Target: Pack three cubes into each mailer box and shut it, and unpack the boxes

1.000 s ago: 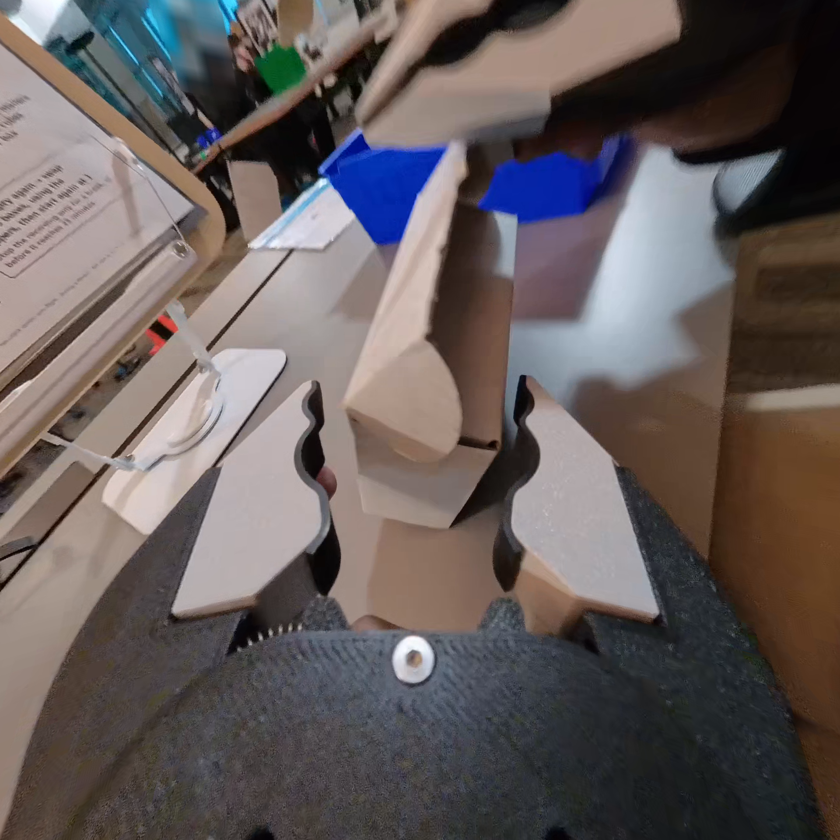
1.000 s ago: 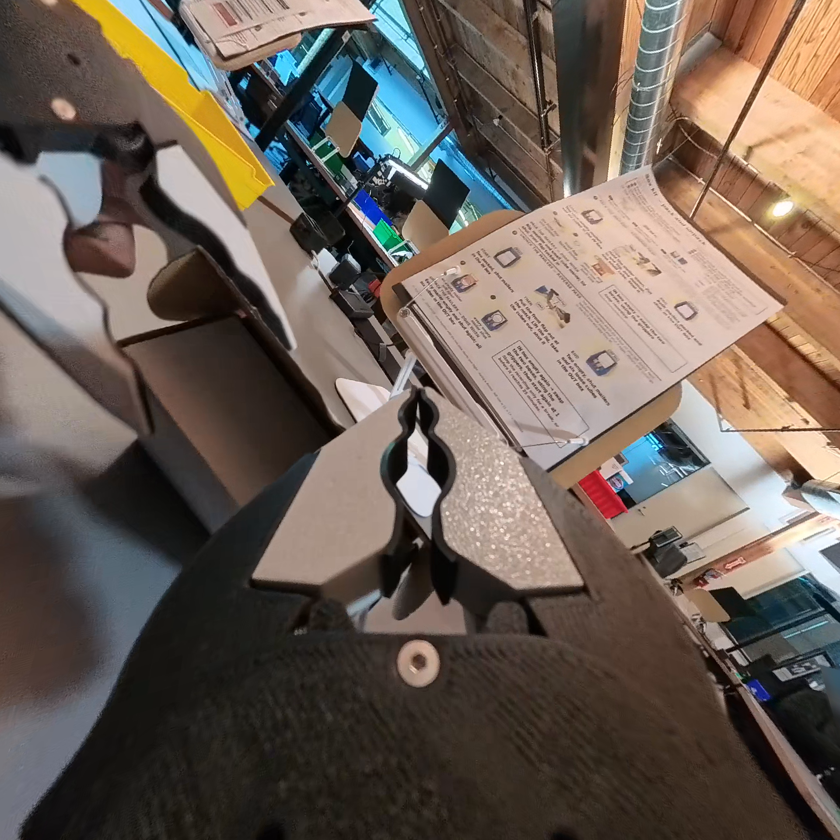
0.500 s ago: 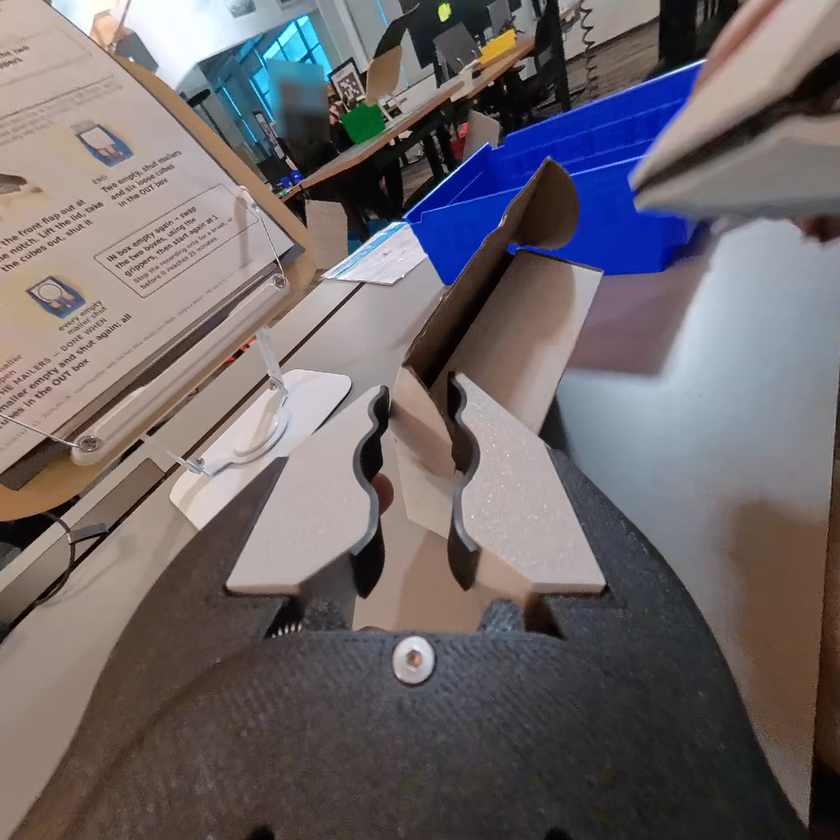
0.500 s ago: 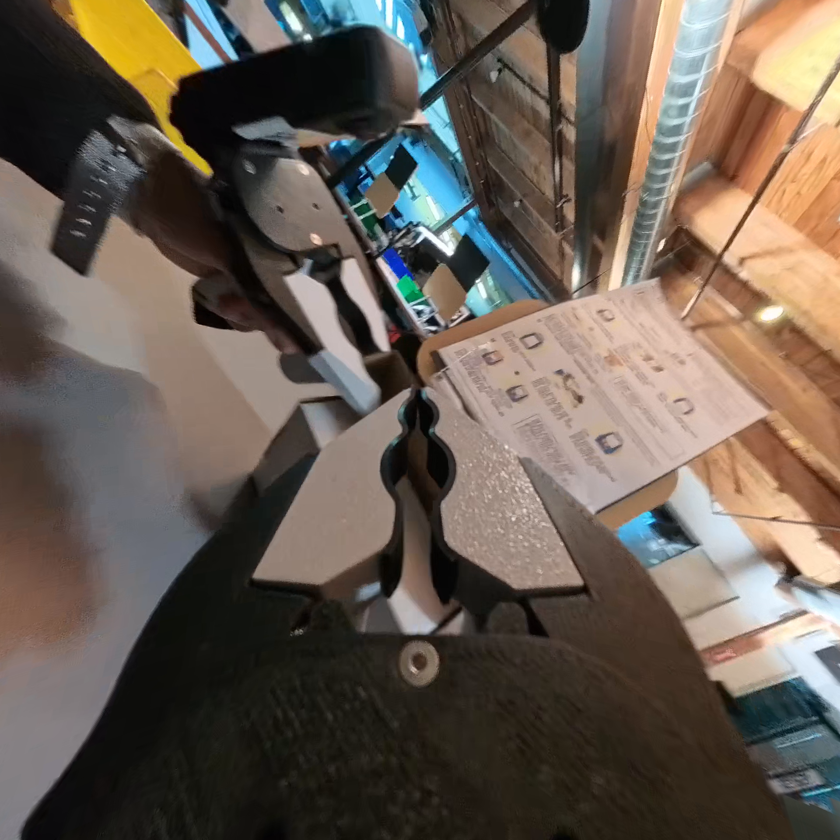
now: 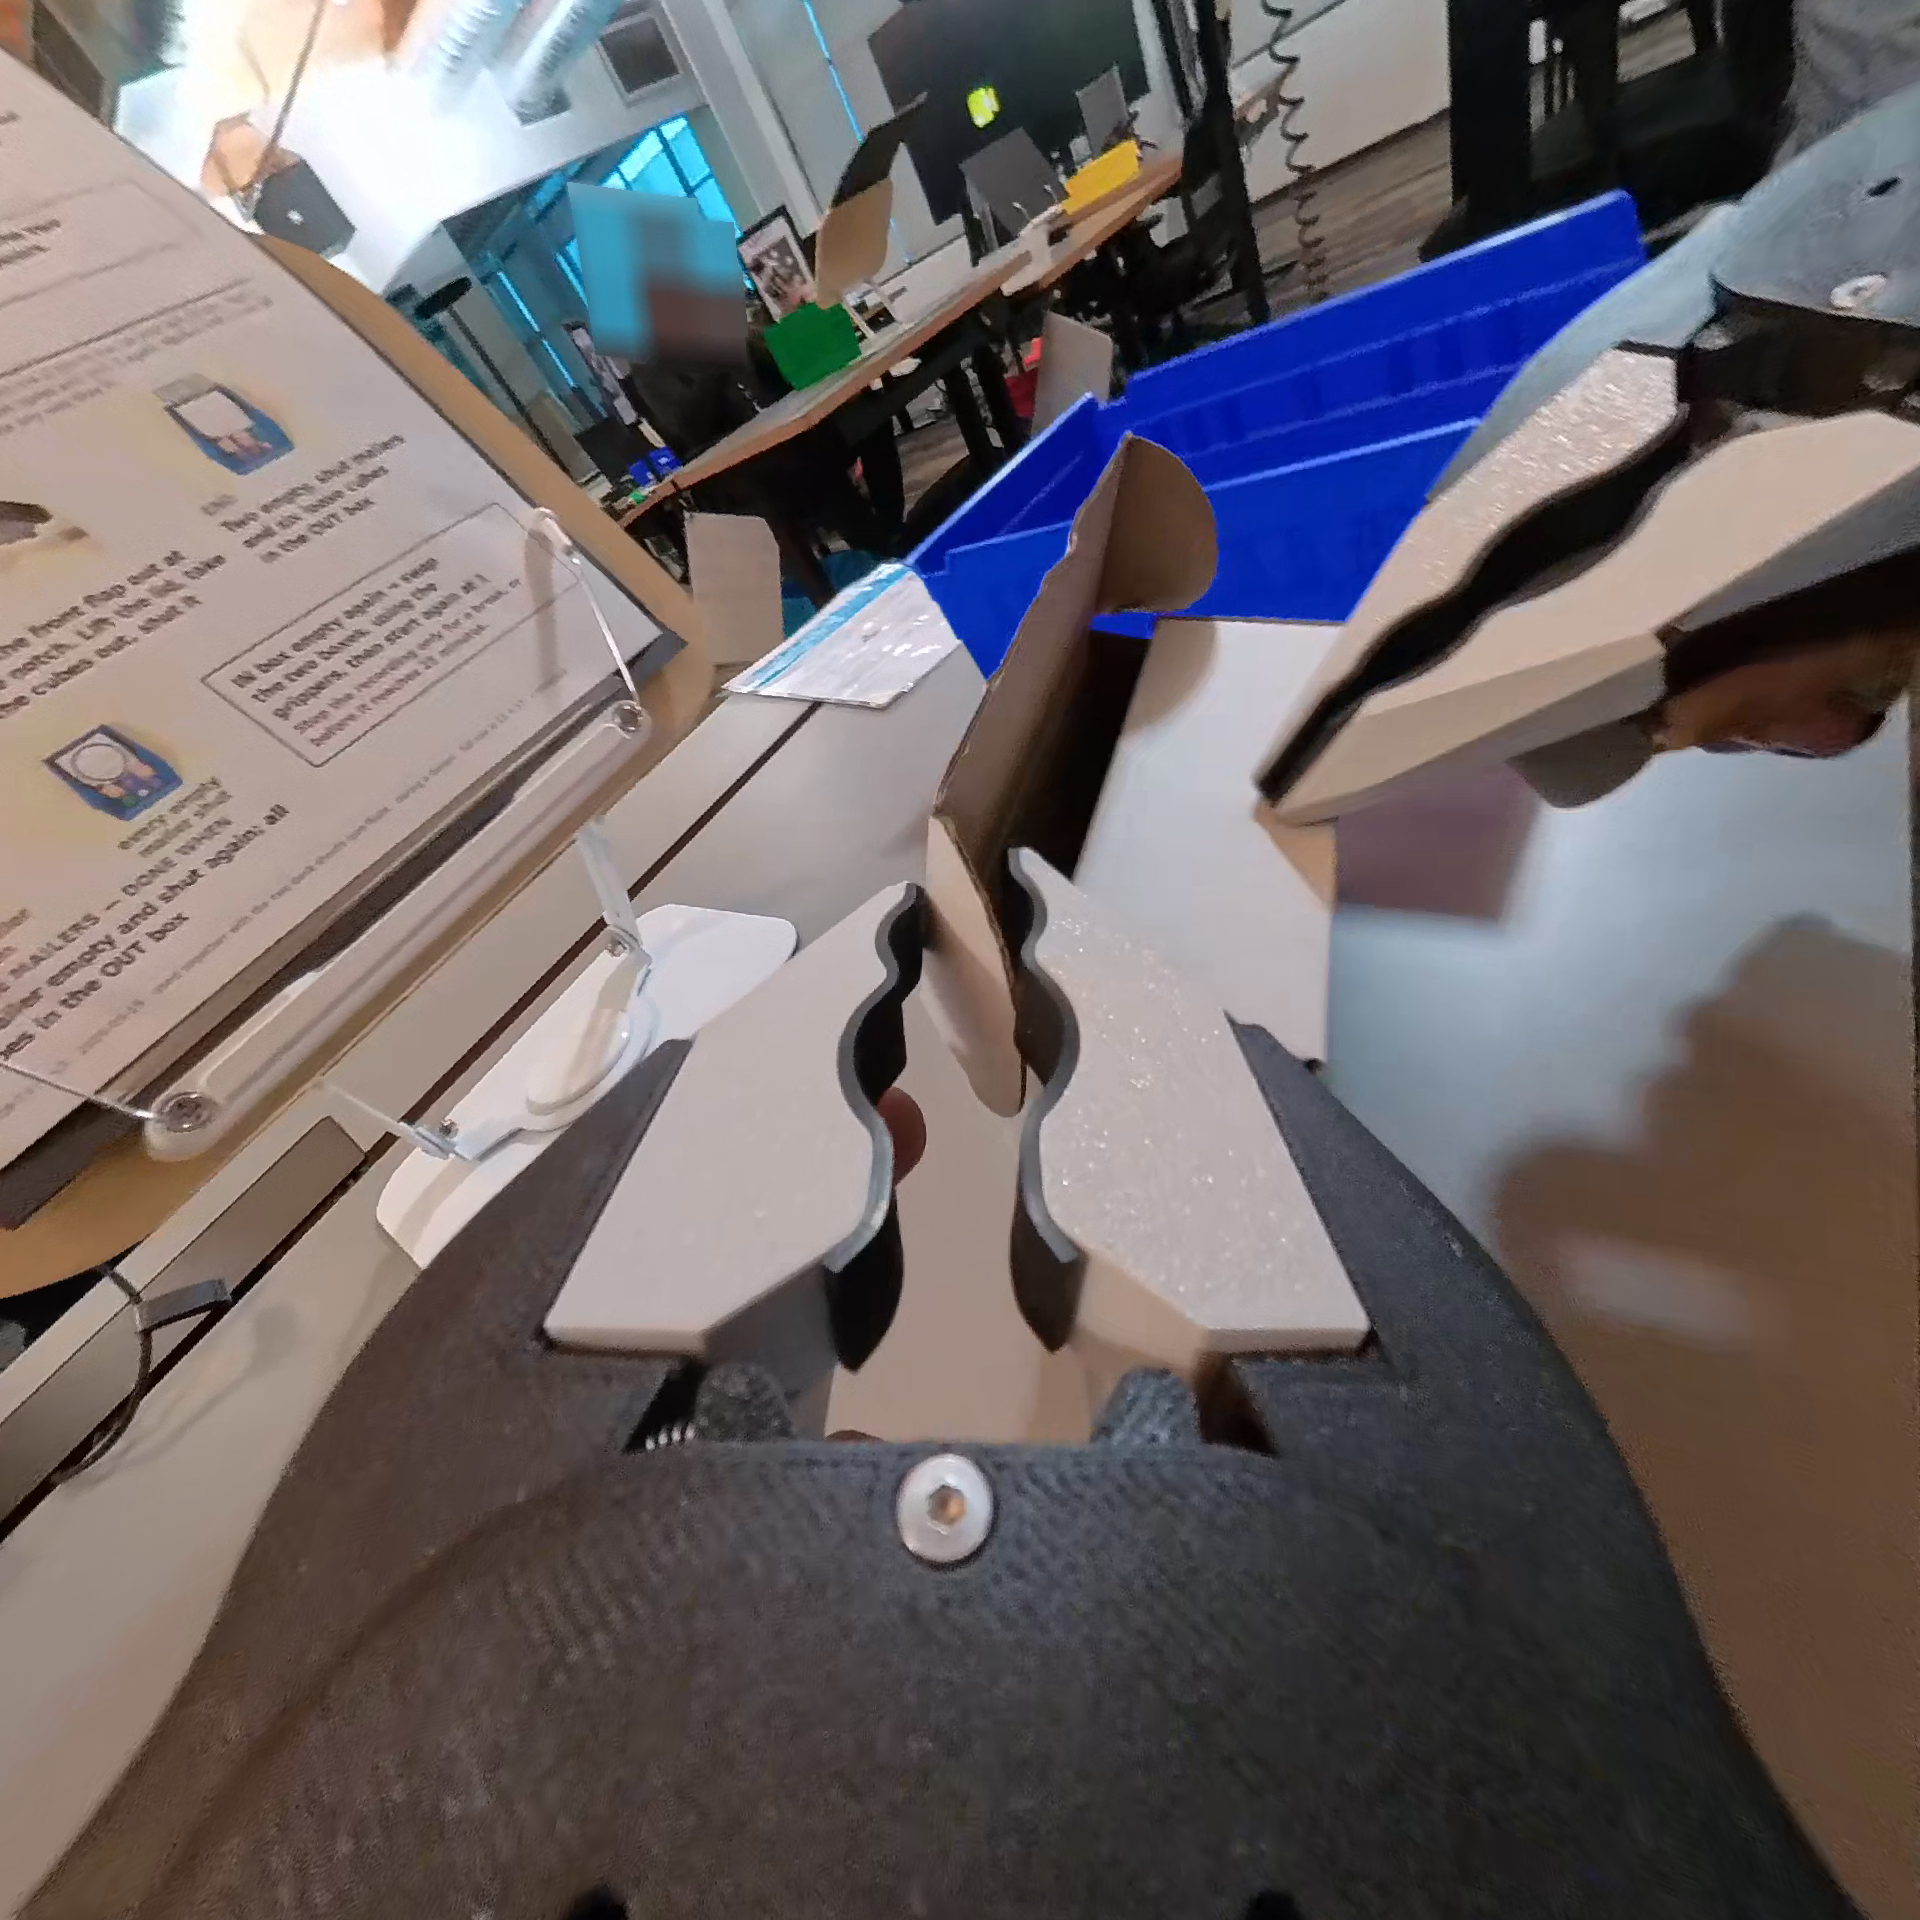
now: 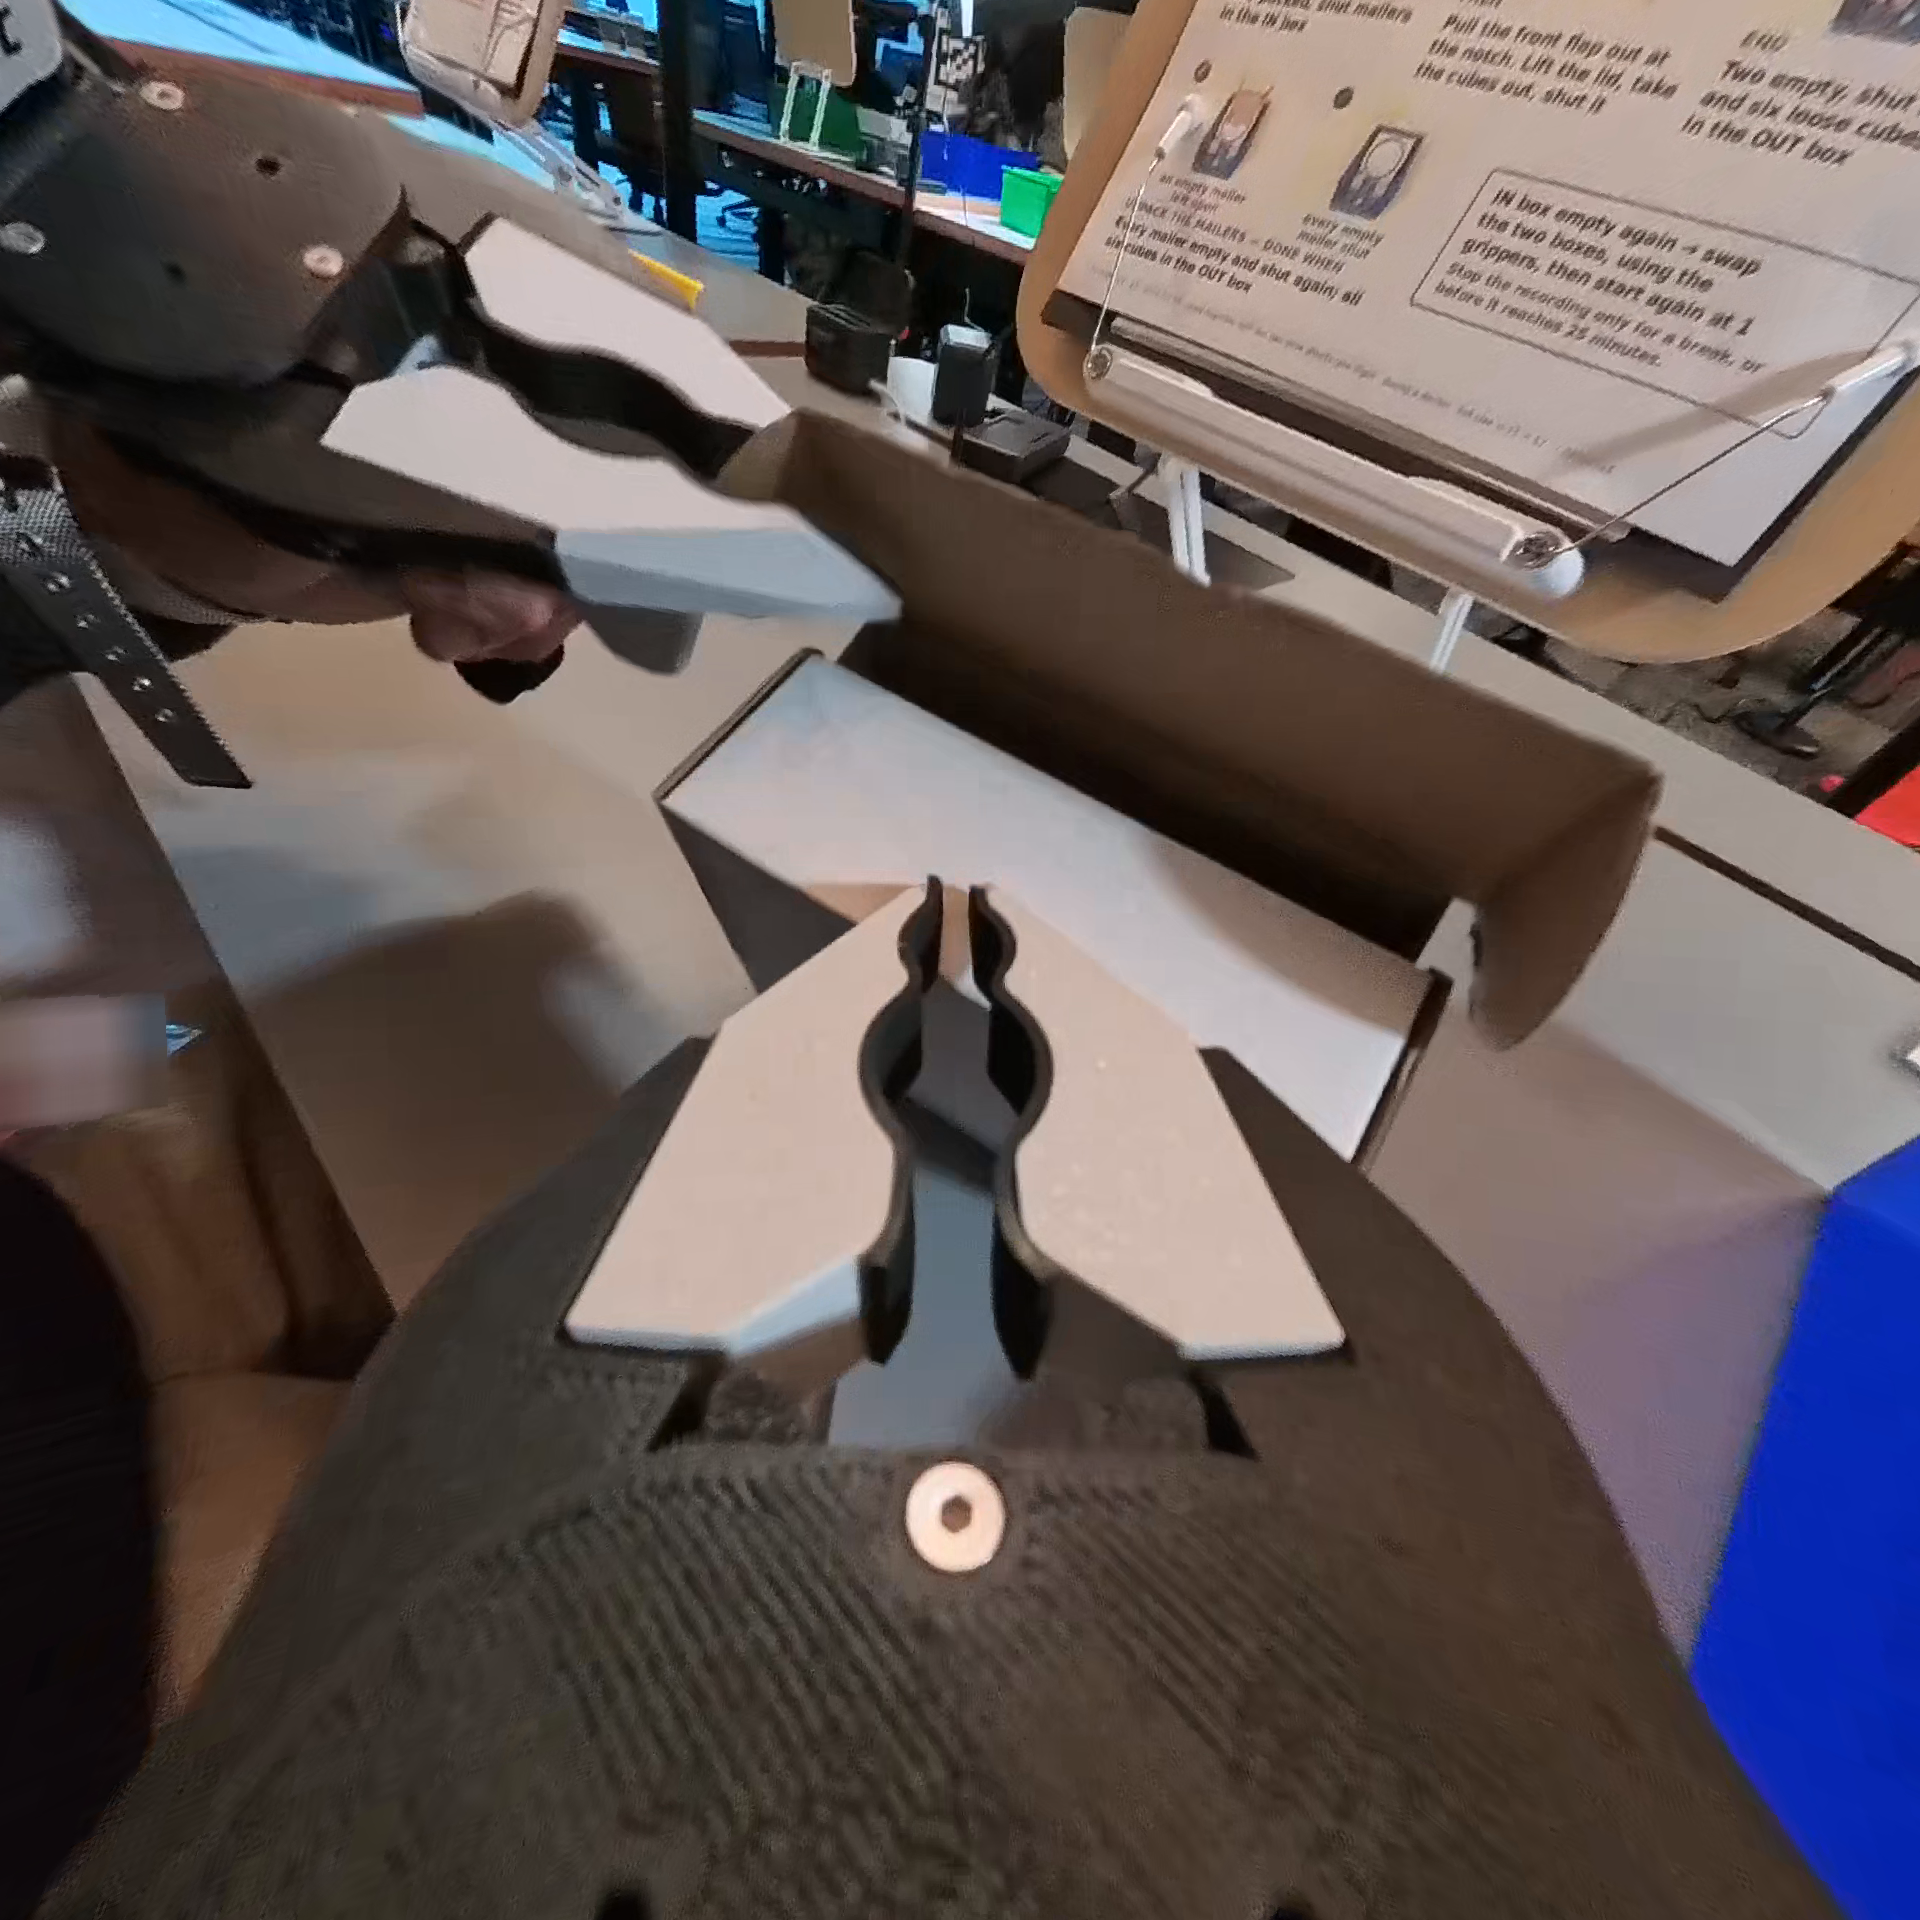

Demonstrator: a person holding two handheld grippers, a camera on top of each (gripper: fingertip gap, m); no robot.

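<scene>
left gripper (image 5: 966, 925) is clamped on the raised lid flap (image 5: 1049, 665) of the mailer box (image 6: 1039, 831), which sits on the table (image 6: 1714, 935) before the blue bin (image 5: 1299, 499). right of the flap, right gripper (image 6: 951, 904) is held nearly closed, empty. cardboard judged light, stiff, easily creased; best gripped at flap edge.
</scene>
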